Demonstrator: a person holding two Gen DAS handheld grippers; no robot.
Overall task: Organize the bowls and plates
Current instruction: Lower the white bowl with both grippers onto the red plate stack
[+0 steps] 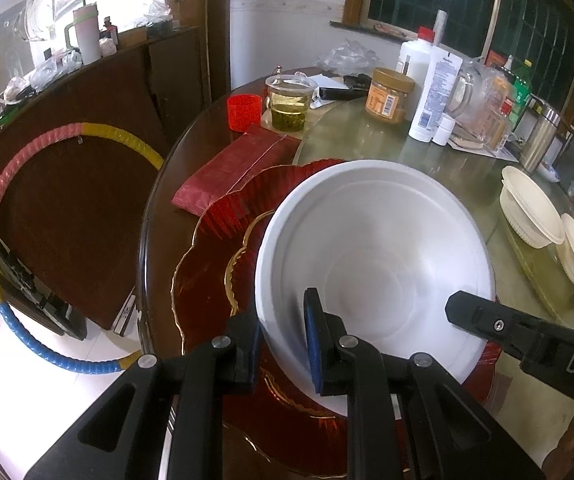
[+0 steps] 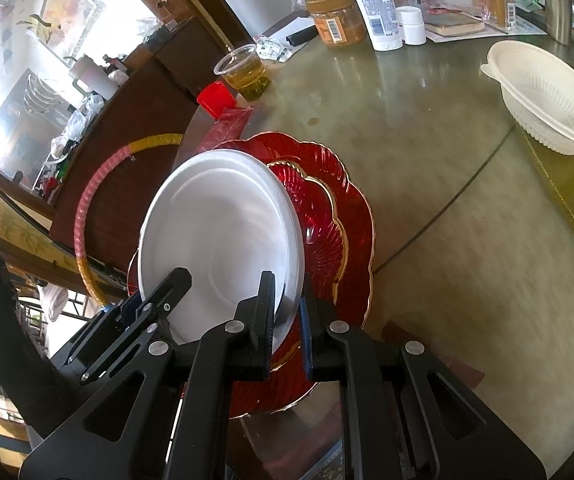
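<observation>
Both grippers are clamped on the same white plate (image 1: 375,264), one at each side of its near rim. The left gripper (image 1: 283,344) has its blue-padded fingers closed over the left part of that rim, one finger inside the dish and one outside. The right gripper (image 2: 289,332) pinches the rim on the right side in the same manner; its black finger also enters the left wrist view from the lower right. A two-sided hold of this kind is judged to keep a light, wide plate level and stop it swinging.

The white plate sits over a stack of red scalloped plates with gold edging (image 2: 339,232), which lies at the near left edge of the round table (image 2: 427,168). In the right wrist view the white plate is tilted, its far edge raised; whether its near underside touches the red stack cannot be told. The position suggests the white plate is being placed on, or lifted off, the red stack, so that like items are grouped.

Cream disposable bowls (image 1: 527,208) stand well apart at the right. A red napkin pack (image 1: 235,172) lies just beyond the red stack, with a red cup (image 1: 243,112) and a clear cup of yellow-green liquid (image 1: 289,104) farther off. Jars and bottles crowd the far side.
</observation>
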